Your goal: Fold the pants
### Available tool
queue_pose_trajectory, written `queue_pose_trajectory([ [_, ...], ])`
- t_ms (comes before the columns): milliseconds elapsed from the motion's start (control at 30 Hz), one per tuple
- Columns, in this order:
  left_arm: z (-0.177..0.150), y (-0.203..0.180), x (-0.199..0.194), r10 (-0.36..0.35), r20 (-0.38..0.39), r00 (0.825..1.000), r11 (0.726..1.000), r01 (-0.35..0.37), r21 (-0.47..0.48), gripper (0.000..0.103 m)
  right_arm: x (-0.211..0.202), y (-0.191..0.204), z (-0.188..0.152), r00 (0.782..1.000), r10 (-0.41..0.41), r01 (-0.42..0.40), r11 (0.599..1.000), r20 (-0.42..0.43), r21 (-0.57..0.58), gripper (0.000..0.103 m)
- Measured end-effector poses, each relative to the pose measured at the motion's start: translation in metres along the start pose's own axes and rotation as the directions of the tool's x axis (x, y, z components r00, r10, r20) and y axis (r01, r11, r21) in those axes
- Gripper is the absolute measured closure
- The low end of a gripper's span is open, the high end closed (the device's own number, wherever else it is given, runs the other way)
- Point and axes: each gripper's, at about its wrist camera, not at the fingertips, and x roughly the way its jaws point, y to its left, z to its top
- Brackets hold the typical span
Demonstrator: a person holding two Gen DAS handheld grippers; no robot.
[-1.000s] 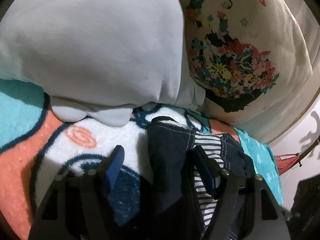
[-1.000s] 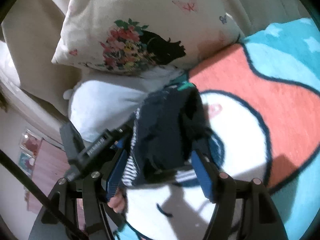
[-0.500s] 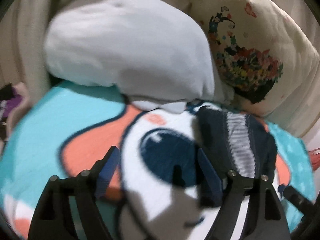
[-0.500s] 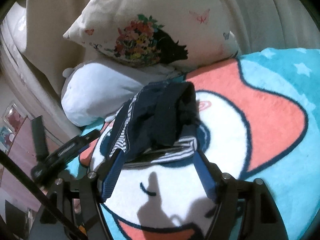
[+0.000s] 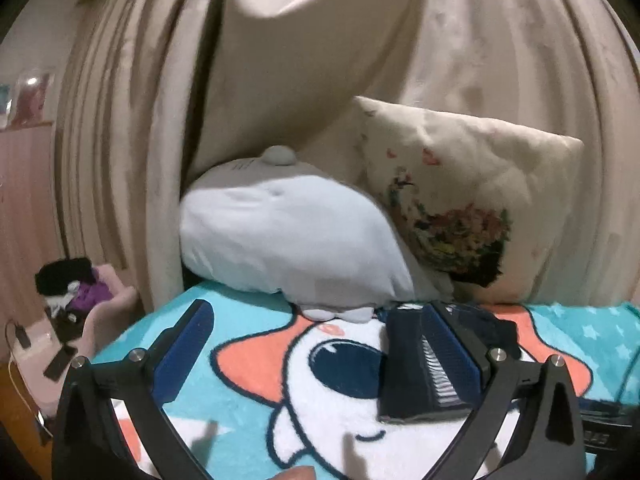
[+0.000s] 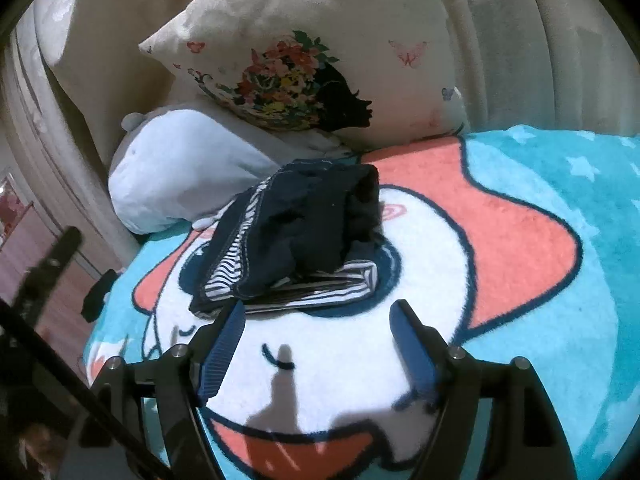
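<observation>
The dark navy pants (image 6: 304, 236) with a striped lining lie folded in a small bundle on the cartoon blanket (image 6: 520, 248). My right gripper (image 6: 316, 320) is open and empty, just in front of the bundle and apart from it. In the left wrist view the pants (image 5: 416, 368) lie at the right, partly behind my right finger. My left gripper (image 5: 324, 328) is open, empty and raised above the blanket (image 5: 256, 364).
A pale blue plush cushion (image 5: 288, 240) and a floral pillow (image 5: 460, 208) lean against cream curtains (image 5: 120, 140) behind the pants. A pink stand with clutter (image 5: 68, 304) sits off the bed's left edge. The other gripper's dark body (image 6: 44, 276) shows at left.
Both grippers have let go of the pants and drawn back and up. The folded bundle now lies alone on the blanket.
</observation>
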Motion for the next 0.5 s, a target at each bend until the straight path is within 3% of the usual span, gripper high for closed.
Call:
queue_pose_trajectory([
  [100,0.002,-0.004,0.004,-0.071,-0.095,0.993,0.997,0.073,0.014,0.000,0.003,0.005,-0.003,1.000,-0.029,0.029,0.999,-0.008,-0.028,0.024],
  [267,-0.012,-0.006,0.019,-0.104,-0.250,0.963,0.994,0.105,-0.011,0.000,0.006,0.011,-0.004,0.997,-0.070,0.068,0.996,-0.024,-0.062,0.022],
  [500,-0.029,-0.008,0.031,-0.124,-0.365,0.923,0.992,0.125,-0.022,0.000,0.012,0.019,-0.006,0.992,-0.119,0.114,0.988,-0.036,-0.108,0.021],
])
